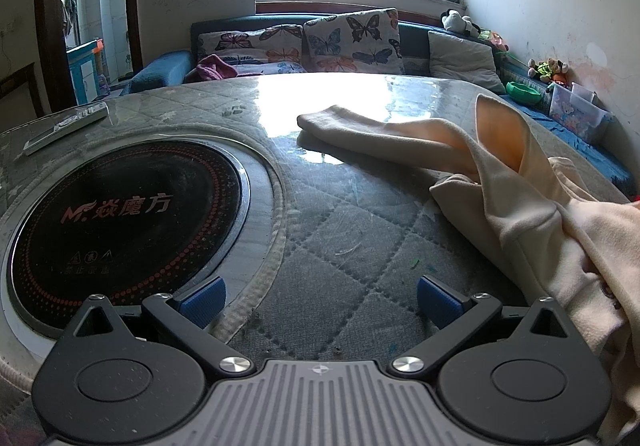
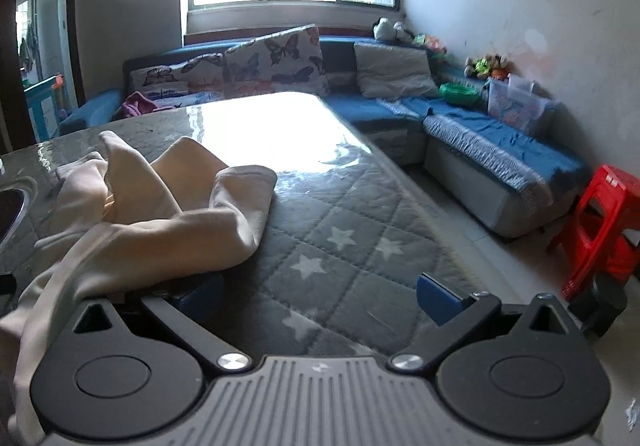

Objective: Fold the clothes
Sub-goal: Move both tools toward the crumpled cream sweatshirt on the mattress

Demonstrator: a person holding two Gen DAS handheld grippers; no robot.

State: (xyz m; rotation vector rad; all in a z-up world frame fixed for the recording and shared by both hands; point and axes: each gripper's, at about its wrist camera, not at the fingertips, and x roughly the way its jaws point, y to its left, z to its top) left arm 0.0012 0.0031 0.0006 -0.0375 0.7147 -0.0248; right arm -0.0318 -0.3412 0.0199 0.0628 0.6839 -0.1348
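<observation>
Folding has not begun, by the look of it: the cream garment (image 1: 520, 198) lies crumpled on the quilted table (image 1: 340, 238), one sleeve stretched toward the window, beside the black hob (image 1: 124, 214). Both the left gripper (image 1: 320, 300) and right gripper (image 2: 320, 300) stand spread wide, grasping nothing, though cloth drapes against the right one's inner finger. Next probably comes pinching two edges and spreading the garment flat.
</observation>
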